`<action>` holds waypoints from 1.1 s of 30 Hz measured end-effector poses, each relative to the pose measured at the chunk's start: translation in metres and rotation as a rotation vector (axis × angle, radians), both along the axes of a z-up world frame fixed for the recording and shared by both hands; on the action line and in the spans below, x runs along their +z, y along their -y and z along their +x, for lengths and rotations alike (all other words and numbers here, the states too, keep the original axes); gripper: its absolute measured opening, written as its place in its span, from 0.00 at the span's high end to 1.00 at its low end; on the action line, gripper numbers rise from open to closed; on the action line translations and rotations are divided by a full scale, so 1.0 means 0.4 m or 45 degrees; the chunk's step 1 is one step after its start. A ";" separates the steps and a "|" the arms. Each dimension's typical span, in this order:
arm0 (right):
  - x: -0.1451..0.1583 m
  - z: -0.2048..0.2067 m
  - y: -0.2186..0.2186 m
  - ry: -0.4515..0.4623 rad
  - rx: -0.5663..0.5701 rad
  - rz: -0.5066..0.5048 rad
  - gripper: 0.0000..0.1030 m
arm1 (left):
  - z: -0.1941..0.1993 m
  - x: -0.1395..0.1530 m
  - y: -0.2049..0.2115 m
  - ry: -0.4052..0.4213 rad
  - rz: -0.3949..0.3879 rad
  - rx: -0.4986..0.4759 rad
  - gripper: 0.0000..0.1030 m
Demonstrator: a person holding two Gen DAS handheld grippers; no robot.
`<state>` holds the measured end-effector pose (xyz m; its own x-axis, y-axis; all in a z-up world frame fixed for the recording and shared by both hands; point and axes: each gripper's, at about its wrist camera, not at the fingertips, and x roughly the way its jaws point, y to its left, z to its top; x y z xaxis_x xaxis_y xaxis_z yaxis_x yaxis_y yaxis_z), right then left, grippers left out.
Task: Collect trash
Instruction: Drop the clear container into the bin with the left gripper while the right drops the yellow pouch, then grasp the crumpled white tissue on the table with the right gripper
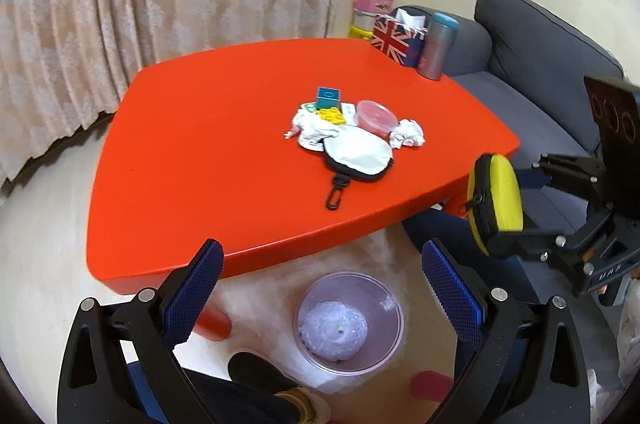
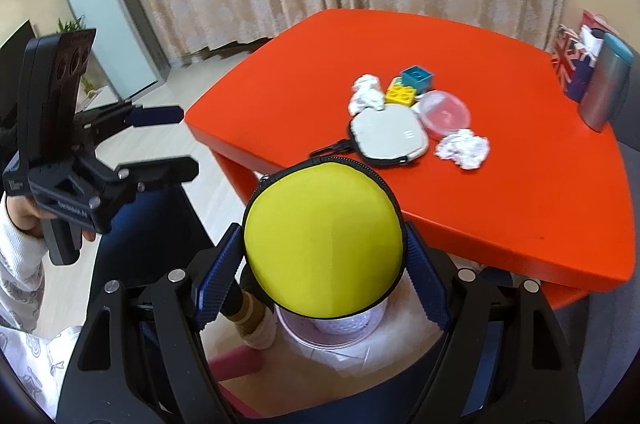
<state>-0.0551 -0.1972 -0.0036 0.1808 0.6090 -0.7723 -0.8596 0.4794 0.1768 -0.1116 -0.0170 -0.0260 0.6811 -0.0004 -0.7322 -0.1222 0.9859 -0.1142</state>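
Hanging spread and empty over the clear bin [image 1: 347,320] below the table's [image 1: 192,152] near edge, the left gripper [image 1: 320,288] faces crumpled paper [image 1: 407,133] mid-table; the right gripper [image 2: 320,280] clamps a yellow pouch [image 2: 323,240] above that bin.

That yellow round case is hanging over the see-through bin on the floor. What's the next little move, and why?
Probably open the right hand-held gripper so the yellow case drops: it is clamped between the pads, with the clear bin on the floor below it. The left hand-held gripper is open and empty, while crumpled paper waits on the red table.
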 end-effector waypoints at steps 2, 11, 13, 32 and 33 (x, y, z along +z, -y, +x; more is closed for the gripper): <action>-0.007 -0.007 -0.016 -0.007 0.026 -0.008 0.24 | -0.004 -0.001 -0.009 -0.001 0.000 0.008 0.07; -0.017 -0.009 -0.048 -0.005 0.039 -0.014 0.09 | -0.012 -0.011 -0.021 -0.011 0.001 0.010 0.07; -0.015 -0.007 -0.046 -0.004 0.029 -0.010 0.08 | -0.015 -0.013 -0.018 -0.011 0.001 0.005 0.07; 0.008 0.023 0.005 0.012 -0.061 0.001 0.07 | 0.028 -0.019 0.017 -0.035 0.026 -0.056 0.07; 0.011 0.028 0.009 0.014 -0.068 0.000 0.07 | 0.034 -0.019 0.019 -0.038 0.027 -0.063 0.07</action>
<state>-0.0440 -0.2007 0.0006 0.2216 0.5985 -0.7699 -0.8344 0.5249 0.1678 -0.0978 -0.0246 -0.0338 0.6587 -0.0177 -0.7522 -0.0763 0.9930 -0.0902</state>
